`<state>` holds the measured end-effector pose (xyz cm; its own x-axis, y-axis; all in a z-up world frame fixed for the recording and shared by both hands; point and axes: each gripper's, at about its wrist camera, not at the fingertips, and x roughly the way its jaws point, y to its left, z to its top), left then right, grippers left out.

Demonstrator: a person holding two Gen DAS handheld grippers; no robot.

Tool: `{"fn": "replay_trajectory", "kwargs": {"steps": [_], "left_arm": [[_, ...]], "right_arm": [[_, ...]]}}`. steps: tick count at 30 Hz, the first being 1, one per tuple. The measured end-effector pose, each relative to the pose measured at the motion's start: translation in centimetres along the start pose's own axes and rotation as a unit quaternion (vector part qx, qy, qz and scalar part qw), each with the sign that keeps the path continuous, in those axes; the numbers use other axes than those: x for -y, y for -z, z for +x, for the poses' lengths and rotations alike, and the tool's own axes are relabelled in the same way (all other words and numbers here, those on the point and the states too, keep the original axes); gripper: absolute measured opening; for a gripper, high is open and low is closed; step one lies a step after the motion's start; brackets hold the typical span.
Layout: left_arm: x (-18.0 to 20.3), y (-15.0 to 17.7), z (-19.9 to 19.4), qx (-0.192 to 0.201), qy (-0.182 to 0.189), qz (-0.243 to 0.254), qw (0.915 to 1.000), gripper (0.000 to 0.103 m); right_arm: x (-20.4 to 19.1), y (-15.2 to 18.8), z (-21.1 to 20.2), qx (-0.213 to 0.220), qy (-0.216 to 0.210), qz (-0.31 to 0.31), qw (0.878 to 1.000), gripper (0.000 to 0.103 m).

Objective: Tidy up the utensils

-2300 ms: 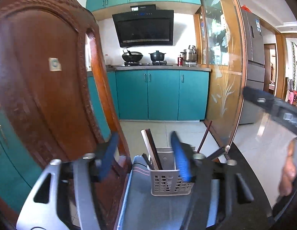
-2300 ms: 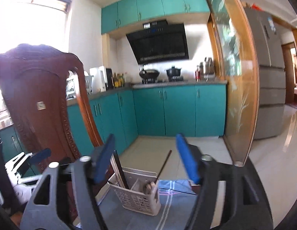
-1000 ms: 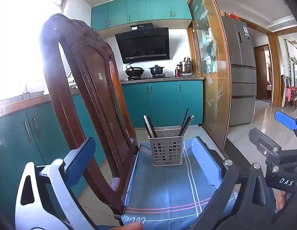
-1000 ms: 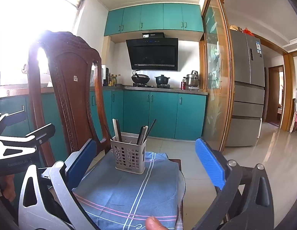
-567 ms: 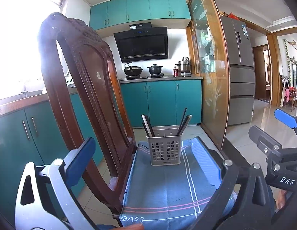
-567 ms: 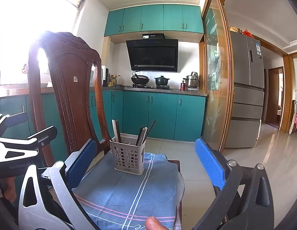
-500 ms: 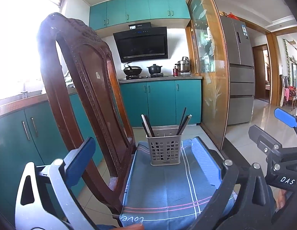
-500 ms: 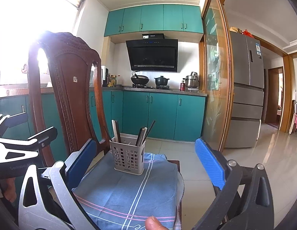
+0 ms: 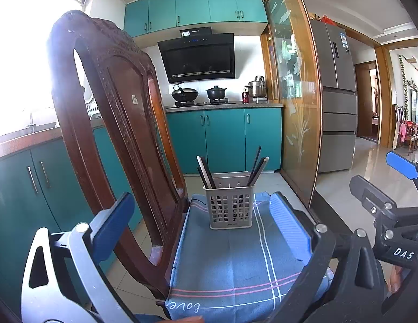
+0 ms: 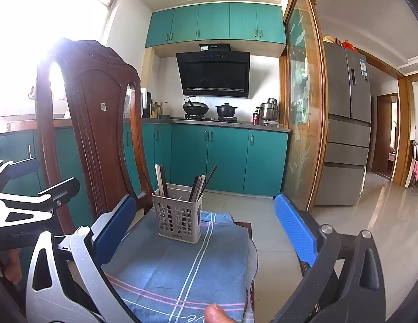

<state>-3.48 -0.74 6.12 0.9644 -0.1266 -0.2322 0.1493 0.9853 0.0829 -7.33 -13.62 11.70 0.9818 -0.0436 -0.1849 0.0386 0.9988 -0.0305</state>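
Observation:
A grey slotted utensil basket stands upright on a blue cloth at the far end of a chair seat. Several dark and pale chopsticks stand in it, leaning left and right. It also shows in the right wrist view with its chopsticks. My left gripper is open and empty, held back from the basket over the near cloth. My right gripper is open and empty, also well short of the basket.
A tall carved wooden chair back rises to the left of the basket. Teal kitchen cabinets, a stove with pots, a glass sliding door and a grey fridge lie beyond. Tiled floor spreads to the right.
Both grippers have drawn back from the basket and opened wide since 2.3 s ago. Over the last second they hold nearly still.

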Motion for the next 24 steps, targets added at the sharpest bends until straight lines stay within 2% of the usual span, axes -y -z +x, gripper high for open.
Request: {"fn": "replay_trajectory", "kwargs": {"steps": [24], "left_arm": [[0.00, 0.21, 0.66, -0.003, -0.002, -0.001, 1.0000, 0.100]], "right_arm": [[0.39, 0.31, 0.91, -0.007, 0.000, 0.003, 1.000, 0.100]]}}
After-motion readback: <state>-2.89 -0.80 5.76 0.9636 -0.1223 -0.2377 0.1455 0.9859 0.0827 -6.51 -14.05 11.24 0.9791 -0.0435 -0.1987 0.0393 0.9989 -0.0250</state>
